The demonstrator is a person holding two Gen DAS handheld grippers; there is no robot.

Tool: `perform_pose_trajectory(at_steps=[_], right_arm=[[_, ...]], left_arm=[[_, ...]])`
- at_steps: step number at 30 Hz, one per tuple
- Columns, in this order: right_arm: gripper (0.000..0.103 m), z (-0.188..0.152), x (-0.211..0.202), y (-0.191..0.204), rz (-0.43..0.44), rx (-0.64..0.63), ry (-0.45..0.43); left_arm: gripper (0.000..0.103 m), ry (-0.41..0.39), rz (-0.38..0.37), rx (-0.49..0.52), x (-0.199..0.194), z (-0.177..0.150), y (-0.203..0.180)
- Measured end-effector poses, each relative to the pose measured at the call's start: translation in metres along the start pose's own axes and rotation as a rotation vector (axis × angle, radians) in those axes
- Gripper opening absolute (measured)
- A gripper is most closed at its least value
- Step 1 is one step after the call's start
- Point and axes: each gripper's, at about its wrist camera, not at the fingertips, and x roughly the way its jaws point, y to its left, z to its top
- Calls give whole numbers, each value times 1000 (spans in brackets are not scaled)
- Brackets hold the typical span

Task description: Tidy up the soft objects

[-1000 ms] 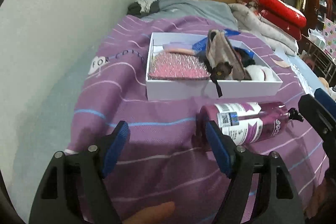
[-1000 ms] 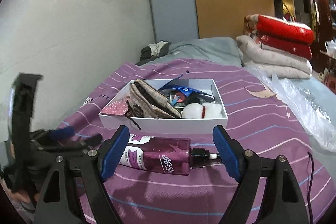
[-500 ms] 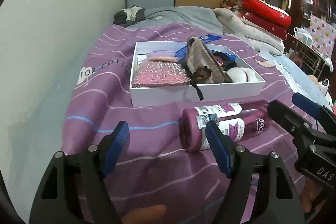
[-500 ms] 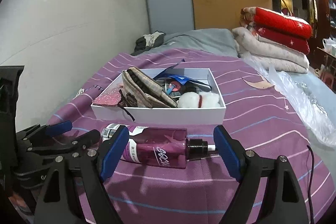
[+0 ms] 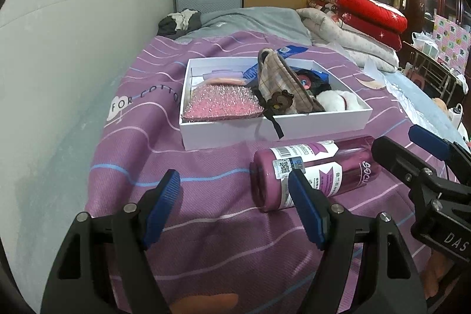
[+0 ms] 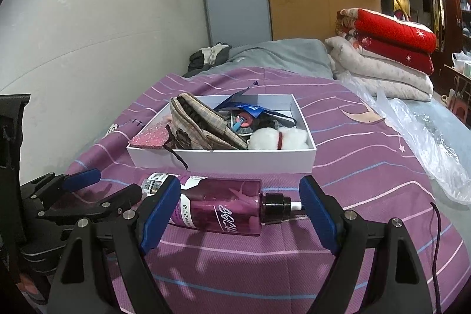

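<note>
While both tongs, left [image 5: 234,206] and right [image 6: 240,212], gaped empty, the purple pump bottle [image 6: 223,209] lay before the white box [image 6: 223,159] on the bed.

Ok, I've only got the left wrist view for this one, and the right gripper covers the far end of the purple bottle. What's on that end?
Observer: In the right wrist view the purple bottle ends in a black pump collar with a short white nozzle, pointing toward that picture's right.
Operator: And are the right gripper's jaws closed on it?
Observer: No. The right gripper is open, its jaws wide apart. The bottle lies crosswise on the purple bedspread just ahead of them, unclamped.
</note>
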Motion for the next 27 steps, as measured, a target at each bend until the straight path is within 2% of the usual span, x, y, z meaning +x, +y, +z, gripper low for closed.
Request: perform_pose_trajectory(at_steps=[4, 9, 12, 14, 15, 18, 19, 21, 23, 27], right_arm=[[83, 0, 4, -1, 3, 3, 17], [83, 1, 7, -6, 13, 29, 37], [83, 8, 10, -14, 34, 68, 39], [83, 14, 16, -18, 39, 88, 34], [83, 17, 20, -18, 32, 89, 40], [83, 26, 43, -23, 5, 101, 105], [83, 26, 51, -26, 1, 113, 131], [86, 19, 76, -36, 23, 186, 240], [95, 8, 98, -43, 33, 227, 322], [103, 8, 109, -40, 45, 215, 344]], left_arm=[[76, 22, -16, 10, 3, 0, -1], [76, 7, -54, 10, -2, 6, 0], [76, -6, -84, -24, -1, 18, 3], [75, 11, -117, -60, 7, 27, 5], [75, 50, -116, -72, 16, 32, 5], [77, 186, -161, -116, 54, 39, 8], [79, 201, -181, -155, 64, 40, 13], [84, 206, -159, -176, 75, 36, 17], [87, 231, -177, -233, 85, 32, 23], [88, 254, -181, -276, 93, 33, 28]])
